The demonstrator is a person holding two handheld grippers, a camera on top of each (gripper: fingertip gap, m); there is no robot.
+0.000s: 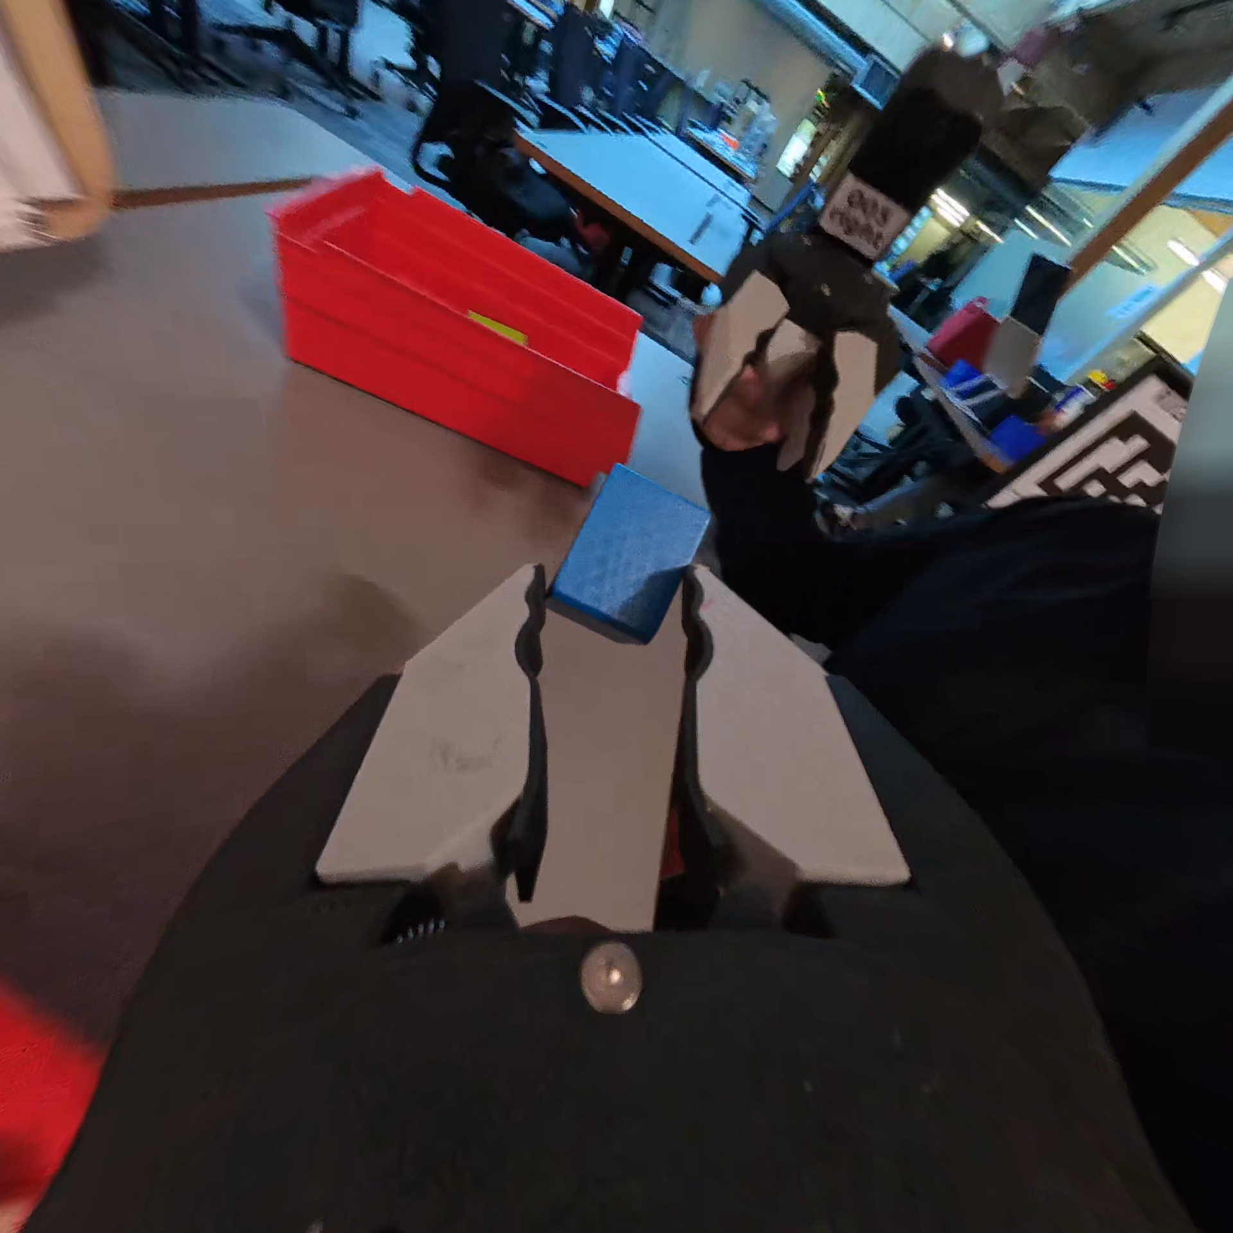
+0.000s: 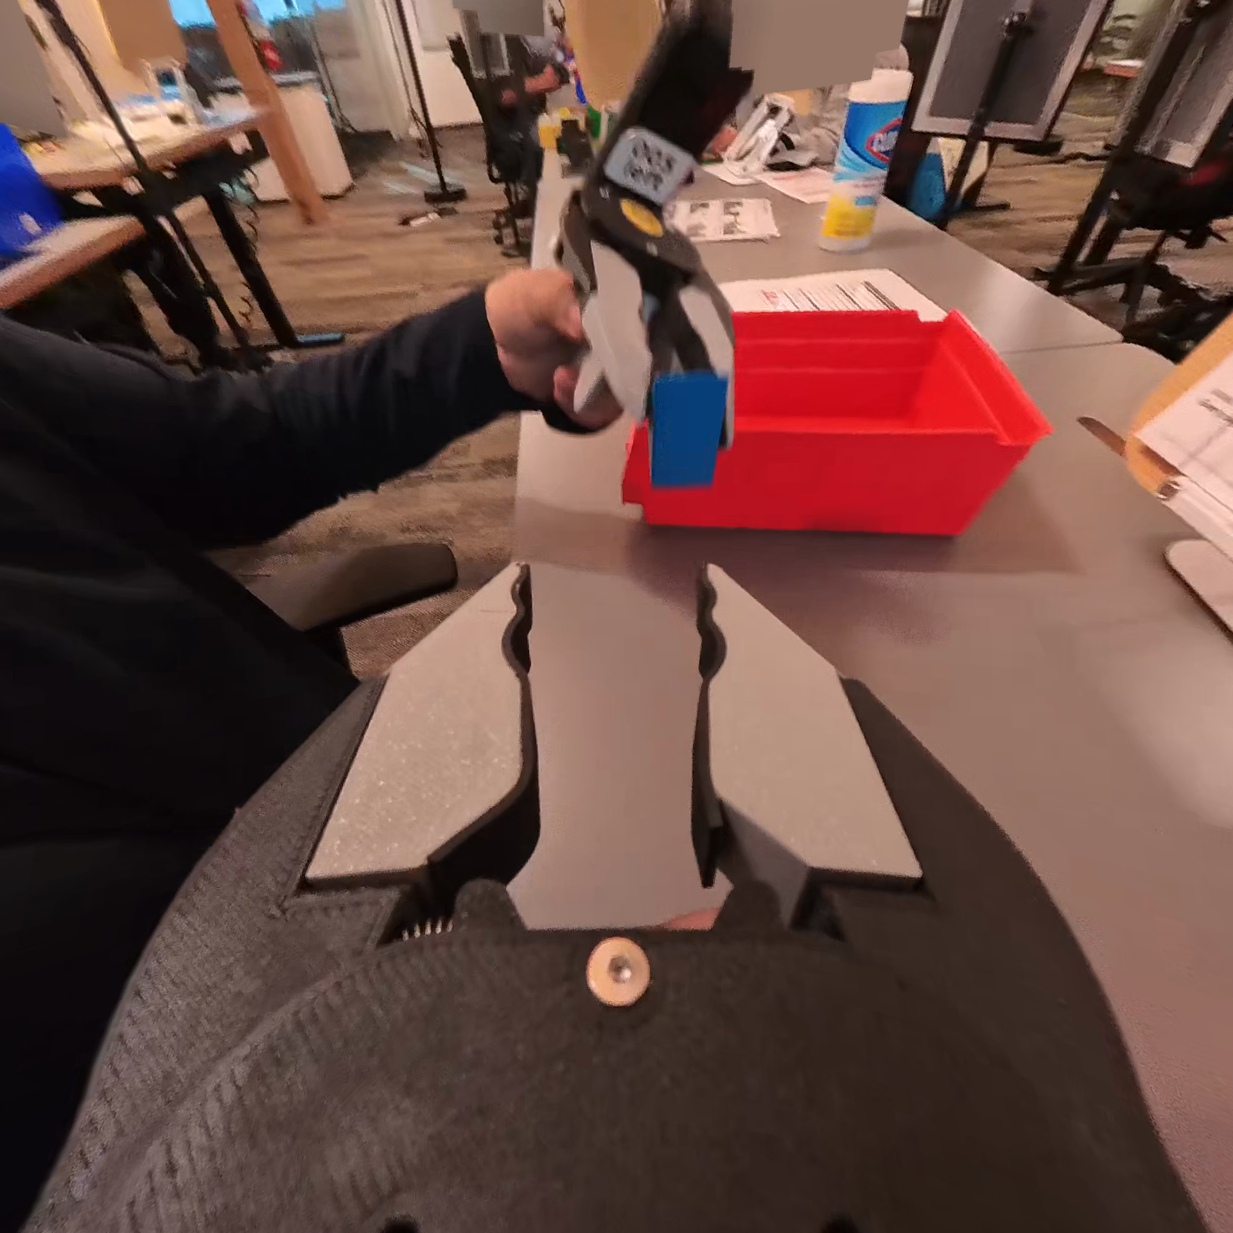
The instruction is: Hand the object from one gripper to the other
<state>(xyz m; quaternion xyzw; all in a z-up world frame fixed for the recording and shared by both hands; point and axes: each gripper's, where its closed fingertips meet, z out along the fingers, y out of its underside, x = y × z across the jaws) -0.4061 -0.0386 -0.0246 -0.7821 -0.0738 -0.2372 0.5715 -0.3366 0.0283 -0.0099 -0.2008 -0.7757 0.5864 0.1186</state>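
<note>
My left gripper (image 1: pixel 614 580) is shut on a blue block (image 1: pixel 630 554); both pads press on its sides and it sticks out past the fingertips. In the right wrist view the left gripper (image 2: pixel 684 414) holds the blue block (image 2: pixel 687 430) upright in the air in front of a red bin (image 2: pixel 834 467). My right gripper (image 2: pixel 614 580) is open and empty, its fingers apart over the grey table (image 2: pixel 867 634), a short way back from the block. The right gripper also shows in the left wrist view (image 1: pixel 760 434), up and to the right of the block, open.
The red bin (image 1: pixel 454 347) stands on the table beyond both grippers. A person's dark sleeve (image 2: pixel 300 414) reaches in from the left. A wipes canister (image 2: pixel 861 160) and papers (image 2: pixel 820 293) lie behind the bin. A board with paper (image 2: pixel 1187 434) is at the right edge. Left tips to right tips: about 11 cm.
</note>
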